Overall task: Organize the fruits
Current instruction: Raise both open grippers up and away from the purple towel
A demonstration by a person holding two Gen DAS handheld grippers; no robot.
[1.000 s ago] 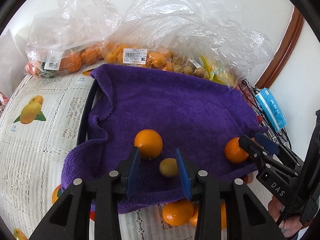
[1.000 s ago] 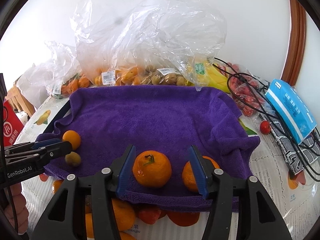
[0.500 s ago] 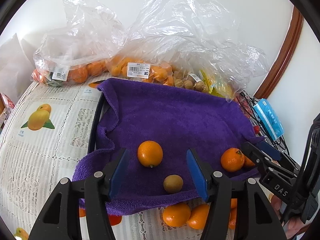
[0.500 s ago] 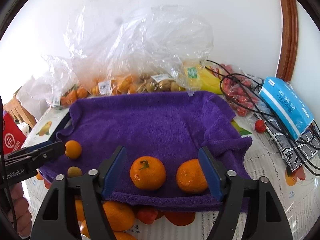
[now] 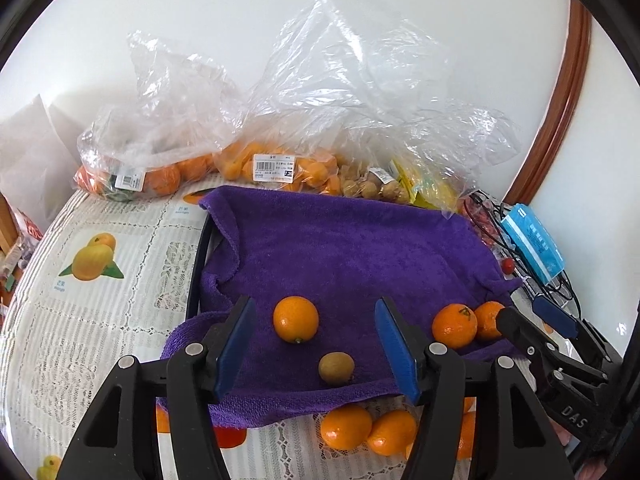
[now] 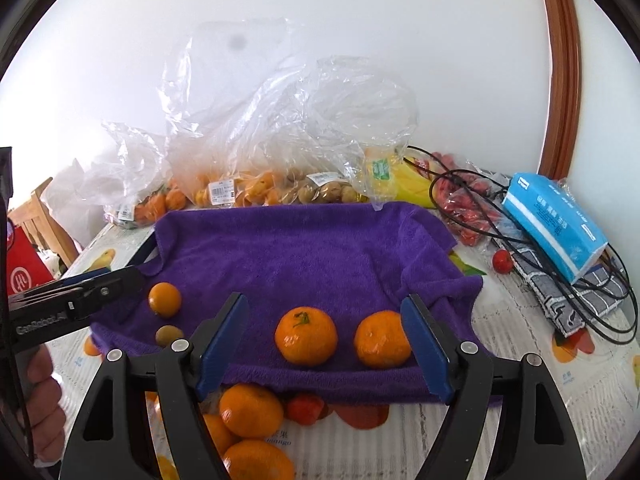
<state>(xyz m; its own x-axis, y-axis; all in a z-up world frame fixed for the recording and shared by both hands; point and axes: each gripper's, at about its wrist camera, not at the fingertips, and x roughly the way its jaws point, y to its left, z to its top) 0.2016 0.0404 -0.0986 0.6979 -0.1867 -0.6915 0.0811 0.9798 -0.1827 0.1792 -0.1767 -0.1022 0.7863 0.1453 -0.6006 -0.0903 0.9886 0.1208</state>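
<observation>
4 fruits lie on the purple towel (image 5: 340, 256), loose oranges (image 5: 346, 426) remain at lower frame, left gripper (image 5: 316, 350) opening empty, right gripper (image 6: 324, 344) spread, empty.

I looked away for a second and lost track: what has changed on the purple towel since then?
Both grippers let go and pulled up and back. The left gripper, still opening, released the small greenish fruit; the right gripper released the stemmed mandarin. Both fruits stayed put on the purple towel, as did the other oranges.
</observation>
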